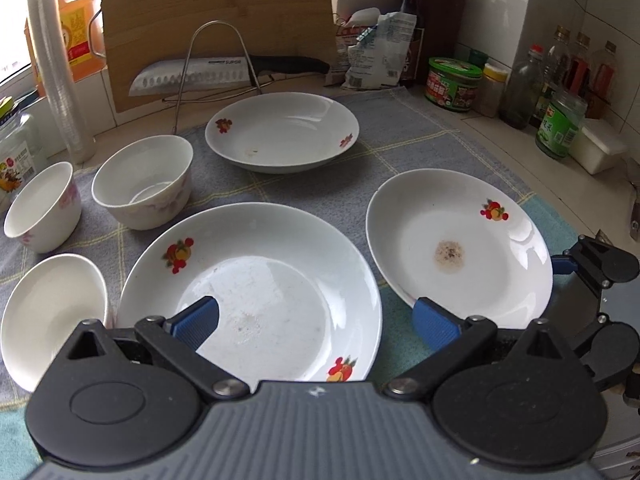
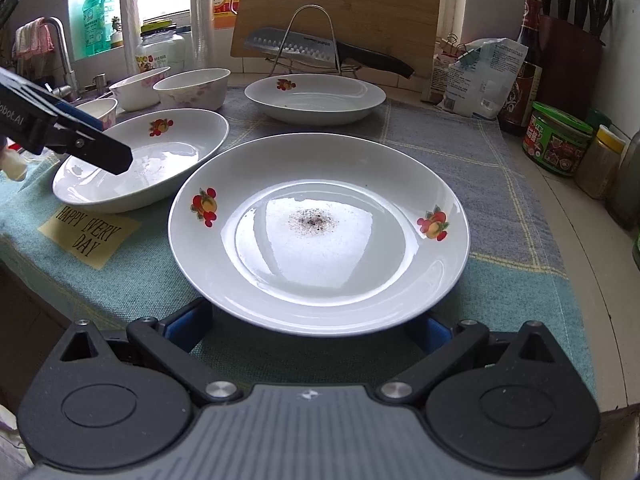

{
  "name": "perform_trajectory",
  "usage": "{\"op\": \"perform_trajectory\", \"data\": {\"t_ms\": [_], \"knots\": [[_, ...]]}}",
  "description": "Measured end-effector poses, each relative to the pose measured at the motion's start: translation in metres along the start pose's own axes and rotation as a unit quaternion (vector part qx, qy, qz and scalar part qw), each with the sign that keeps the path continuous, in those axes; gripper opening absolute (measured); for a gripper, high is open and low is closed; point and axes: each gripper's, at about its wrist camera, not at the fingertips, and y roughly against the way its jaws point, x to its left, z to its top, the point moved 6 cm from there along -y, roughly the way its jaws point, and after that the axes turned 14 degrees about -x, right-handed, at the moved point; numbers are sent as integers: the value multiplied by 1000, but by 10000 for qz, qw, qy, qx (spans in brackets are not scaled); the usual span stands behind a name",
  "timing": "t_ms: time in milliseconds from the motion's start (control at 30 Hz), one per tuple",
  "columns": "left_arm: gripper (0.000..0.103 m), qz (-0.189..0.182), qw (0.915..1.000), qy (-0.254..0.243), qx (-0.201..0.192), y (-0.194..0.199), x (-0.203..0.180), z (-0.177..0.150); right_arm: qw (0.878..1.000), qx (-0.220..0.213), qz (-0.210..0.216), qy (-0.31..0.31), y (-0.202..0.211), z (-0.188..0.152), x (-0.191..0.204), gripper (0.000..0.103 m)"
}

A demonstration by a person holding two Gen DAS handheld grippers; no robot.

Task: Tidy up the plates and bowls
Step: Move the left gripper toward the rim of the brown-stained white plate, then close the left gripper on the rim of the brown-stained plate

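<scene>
Three white plates with fruit prints lie on a cloth. The near-left plate sits under my left gripper, which is open above its near rim. The right plate, with a dark stain, sits just ahead of my open right gripper, whose blue fingertips flank its near rim. A third plate lies at the back. Three white bowls stand at the left. My right gripper shows in the left wrist view, my left gripper in the right wrist view.
A wire rack with a knife and a wooden cutting board stand behind. Jars and bottles line the right side. A cup stack and a sink tap are at the left. The counter edge runs near right.
</scene>
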Motion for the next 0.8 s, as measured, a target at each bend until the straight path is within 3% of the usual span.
{"op": "perform_trajectory", "data": {"t_ms": [300, 600, 800], "knots": [[102, -107, 9982, -582, 45, -33, -36, 39, 9989, -172, 396, 201, 3, -3, -11, 103], [100, -769, 9942, -614, 431, -77, -58, 55, 9983, -337, 431, 200, 4, -5, -14, 103], [96, -1139, 9848, -1060, 772, -105, -61, 59, 9982, -437, 359, 172, 4, -6, -14, 103]]}}
